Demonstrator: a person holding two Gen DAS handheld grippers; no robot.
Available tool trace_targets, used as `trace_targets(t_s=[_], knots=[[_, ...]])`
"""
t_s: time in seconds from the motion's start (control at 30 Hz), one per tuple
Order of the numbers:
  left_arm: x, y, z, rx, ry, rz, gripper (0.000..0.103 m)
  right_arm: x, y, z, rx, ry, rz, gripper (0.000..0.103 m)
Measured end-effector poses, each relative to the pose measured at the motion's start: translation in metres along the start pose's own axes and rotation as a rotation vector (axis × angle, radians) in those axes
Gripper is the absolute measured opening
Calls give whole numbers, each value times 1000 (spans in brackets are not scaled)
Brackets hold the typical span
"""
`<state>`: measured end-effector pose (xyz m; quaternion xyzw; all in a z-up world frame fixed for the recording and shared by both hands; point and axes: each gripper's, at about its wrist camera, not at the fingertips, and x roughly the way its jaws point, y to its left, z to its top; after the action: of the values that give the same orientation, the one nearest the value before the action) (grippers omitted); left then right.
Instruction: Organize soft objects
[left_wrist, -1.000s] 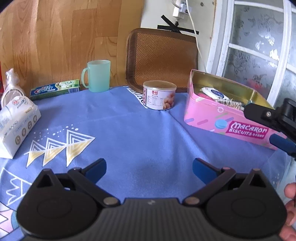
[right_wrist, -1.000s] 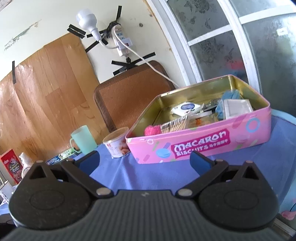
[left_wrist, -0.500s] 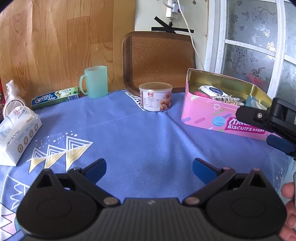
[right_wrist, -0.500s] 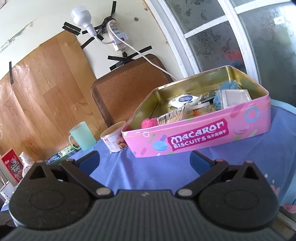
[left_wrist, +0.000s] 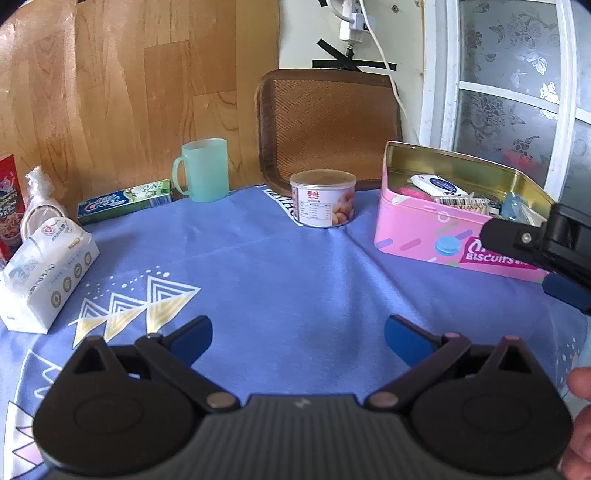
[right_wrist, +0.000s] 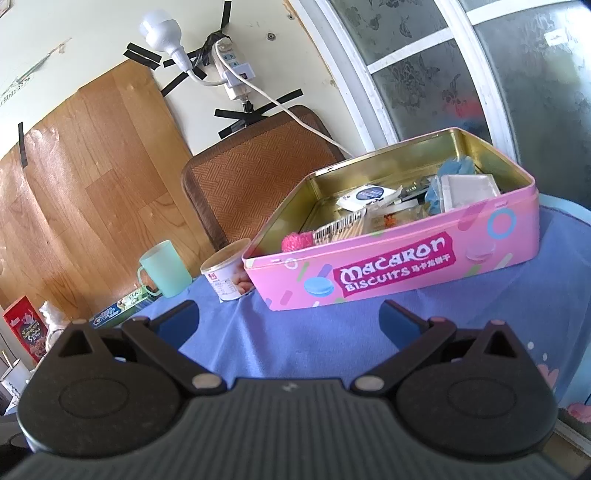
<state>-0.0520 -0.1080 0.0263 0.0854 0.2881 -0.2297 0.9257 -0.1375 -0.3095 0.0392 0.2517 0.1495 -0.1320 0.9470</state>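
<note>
An open pink Macaron Biscuits tin (right_wrist: 399, 269) stands on the blue tablecloth; it also shows at the right of the left wrist view (left_wrist: 417, 229). Inside lie a pink fluffy ball (right_wrist: 295, 242), a blue fluffy piece (right_wrist: 452, 170), a white packet (right_wrist: 369, 194) and other small items. A white tissue pack (left_wrist: 44, 273) lies at the left. My left gripper (left_wrist: 298, 338) is open and empty above the bare cloth. My right gripper (right_wrist: 289, 319) is open and empty, a little in front of the tin; it shows at the right edge of the left wrist view (left_wrist: 546, 254).
A small can (left_wrist: 323, 203), a mint green mug (left_wrist: 203, 170) and a toothpaste box (left_wrist: 123, 201) stand at the back of the table. A brown woven tray (left_wrist: 328, 125) leans on the wall. A red box (left_wrist: 9, 206) is at the far left.
Both grippers have drawn back and risen a little from the tin, staying open. The objects on the table have not moved.
</note>
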Motion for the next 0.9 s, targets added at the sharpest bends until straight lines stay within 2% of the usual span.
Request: trace_targets(t_s=[0.53,0.9], knots=[[2,7,0,-31,5,40,103,1,0,-1,0,16,1,103],[5,7,0,-14,17,99,103,2,-3,-2,13,28,-5,103]])
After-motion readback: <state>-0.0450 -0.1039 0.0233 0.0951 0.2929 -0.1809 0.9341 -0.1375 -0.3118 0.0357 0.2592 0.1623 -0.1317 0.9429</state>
